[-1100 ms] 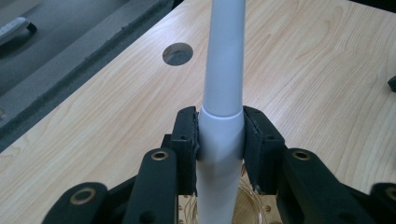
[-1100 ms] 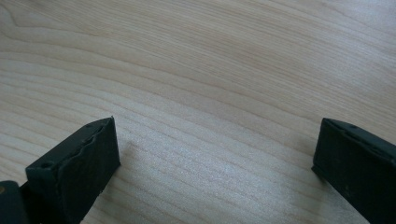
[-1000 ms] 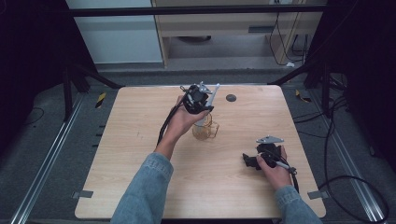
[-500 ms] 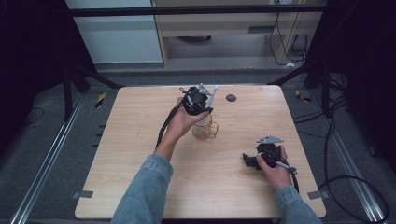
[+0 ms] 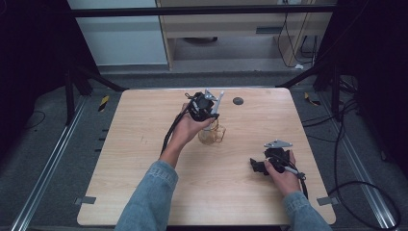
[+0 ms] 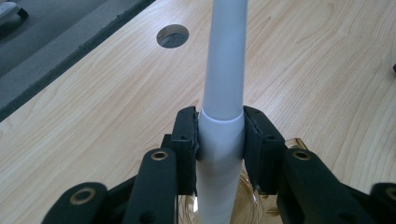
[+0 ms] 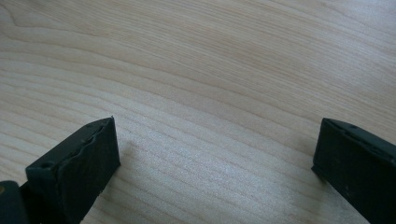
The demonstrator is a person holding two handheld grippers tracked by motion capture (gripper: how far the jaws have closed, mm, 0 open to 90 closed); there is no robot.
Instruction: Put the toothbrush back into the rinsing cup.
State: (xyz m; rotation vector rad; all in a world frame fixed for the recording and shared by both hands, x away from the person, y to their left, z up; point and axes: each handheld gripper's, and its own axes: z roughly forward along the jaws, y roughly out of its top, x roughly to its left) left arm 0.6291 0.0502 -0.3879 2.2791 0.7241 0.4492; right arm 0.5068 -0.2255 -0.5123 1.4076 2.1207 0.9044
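My left gripper is shut on a white tapered rod, its pads clamped on both sides of the thick lower part. The rod's lower end stands in a clear glass mug just beneath the jaws. From above, the left gripper hovers over the glass mug near the table's middle, and the rod sticks up and away. My right gripper rests low at the right side of the table. Its jaws stand wide open over bare wood, nothing between them.
The wooden table has a round cable hole near its far edge, also in the left gripper view as a hole. Cables trail from both grippers. Dark floor and metal rails surround the table.
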